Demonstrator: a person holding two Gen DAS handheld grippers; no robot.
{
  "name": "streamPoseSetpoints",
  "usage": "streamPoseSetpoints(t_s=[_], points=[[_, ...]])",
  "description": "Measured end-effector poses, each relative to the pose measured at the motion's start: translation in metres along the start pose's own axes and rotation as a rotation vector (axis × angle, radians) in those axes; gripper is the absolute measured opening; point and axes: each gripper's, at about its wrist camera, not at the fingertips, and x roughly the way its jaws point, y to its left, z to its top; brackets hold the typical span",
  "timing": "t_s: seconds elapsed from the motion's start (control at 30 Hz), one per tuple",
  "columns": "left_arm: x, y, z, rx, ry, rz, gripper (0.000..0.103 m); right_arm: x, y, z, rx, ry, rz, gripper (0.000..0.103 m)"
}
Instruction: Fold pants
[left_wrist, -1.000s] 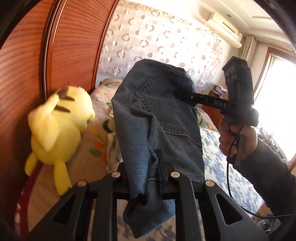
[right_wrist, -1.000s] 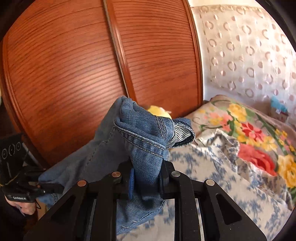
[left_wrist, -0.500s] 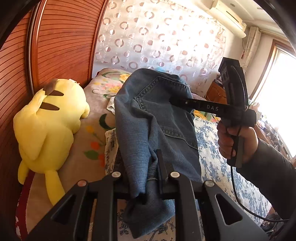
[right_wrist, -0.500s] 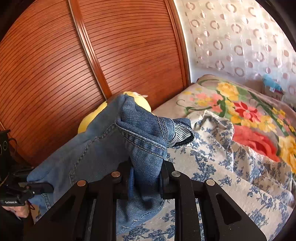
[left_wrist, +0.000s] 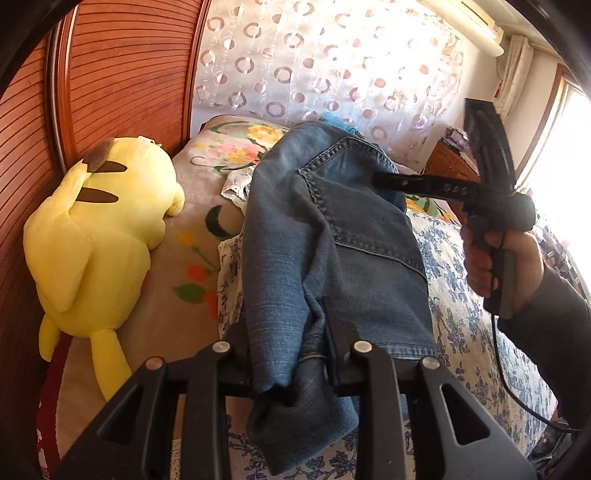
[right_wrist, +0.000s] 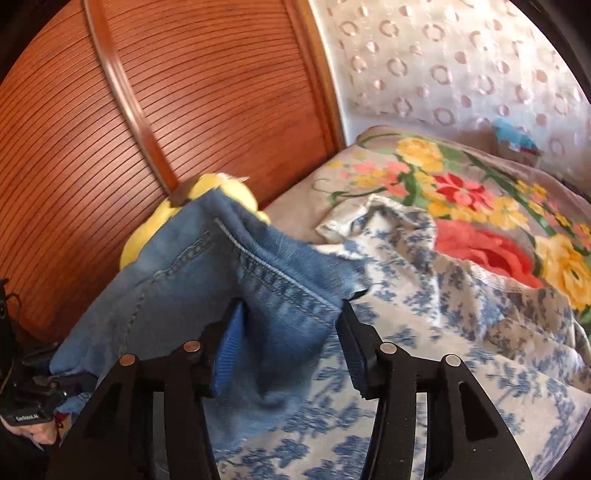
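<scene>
The blue jeans hang bunched between my two grippers, just above the bed. My left gripper has a thick fold of denim filling its gap. Its jaws are opening, and the pads still touch the cloth. My right gripper is opening too. Its blue pads stand apart, and the seamed edge of the jeans lies loose between them. In the left wrist view the right gripper reaches into the far end of the jeans, held by a hand.
A yellow plush toy lies at the left against the wooden slatted door. A blue-and-white floral sheet covers the bed under the jeans, with a bright flowered blanket behind it. A patterned curtain hangs beyond.
Both grippers have come down toward the bed with the jeans. The right jaws have spread wide and the denim edge has slackened and blurred. The left jaws have widened slightly.
</scene>
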Motion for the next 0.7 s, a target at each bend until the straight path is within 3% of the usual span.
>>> streamPoseSetpoints(t_s=[0.2, 0.27, 0.37, 0.5, 0.63, 0.7], points=[[-0.018, 0.0, -0.001, 0.009, -0.042, 0.027, 0.039, -0.035, 0.005, 0.007, -0.041, -0.101, -0.016, 0.051], [-0.028, -0.005, -0.001, 0.033, -0.073, 0.061, 0.041, -0.044, 0.014, 0.009, -0.083, -0.122, 0.003, 0.044], [-0.044, -0.011, 0.0, 0.064, -0.129, 0.106, 0.043, -0.043, 0.029, 0.01, -0.143, -0.119, 0.02, 0.041], [-0.061, -0.016, 0.004, 0.075, -0.184, 0.091, 0.044, -0.027, 0.035, 0.008, -0.155, -0.097, 0.003, 0.04], [-0.056, -0.022, 0.006, 0.093, -0.166, 0.048, 0.044, -0.01, 0.029, 0.006, -0.135, -0.07, -0.016, 0.04], [-0.041, -0.024, 0.004, 0.108, -0.12, 0.068, 0.044, -0.003, 0.024, 0.004, -0.113, -0.06, -0.012, 0.04]])
